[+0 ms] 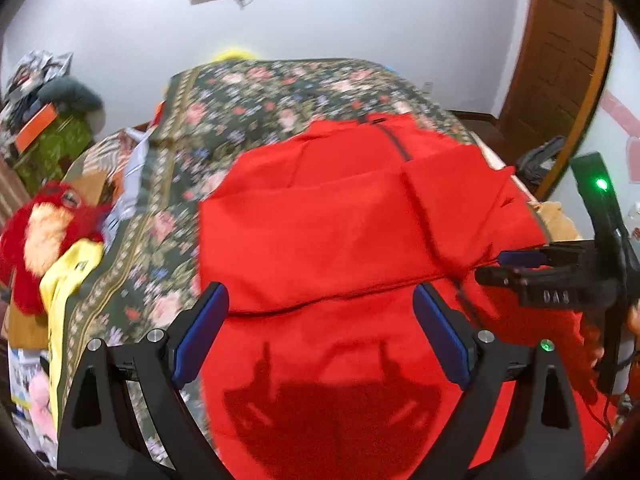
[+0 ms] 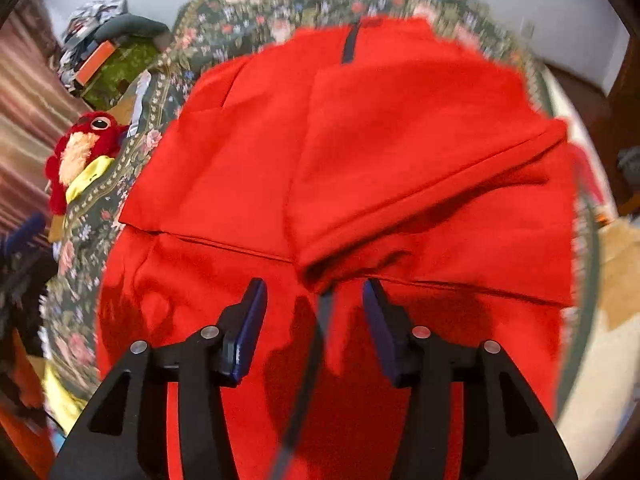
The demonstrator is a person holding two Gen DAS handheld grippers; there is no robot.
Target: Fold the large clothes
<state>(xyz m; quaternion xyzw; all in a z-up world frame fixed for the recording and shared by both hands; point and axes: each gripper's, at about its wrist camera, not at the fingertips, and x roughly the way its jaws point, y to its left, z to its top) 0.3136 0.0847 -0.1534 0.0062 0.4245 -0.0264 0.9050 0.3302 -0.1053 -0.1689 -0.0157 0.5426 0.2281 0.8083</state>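
A large red garment (image 1: pixel 340 240) lies spread over a bed covered by a dark floral bedspread (image 1: pixel 224 128), and it takes up most of the bedspread's near and middle part. Its upper portion is folded down over the lower portion, with the fold edge running across the cloth, and a dark zipper (image 2: pixel 349 46) shows at the far end. The left gripper (image 1: pixel 320 300) hangs over the near part of the garment with its jaws wide apart and nothing between them; its shadow falls on the red cloth below. The right gripper (image 2: pixel 314 300) is over the garment's near right part, its jaws apart too, with a hanging flap of red cloth and a dark strip between the blue pads, though neither pad presses on it. A red plush toy (image 1: pixel 44 232) sits off the bedspread's left edge, beside a yellow cloth (image 1: pixel 66 276).
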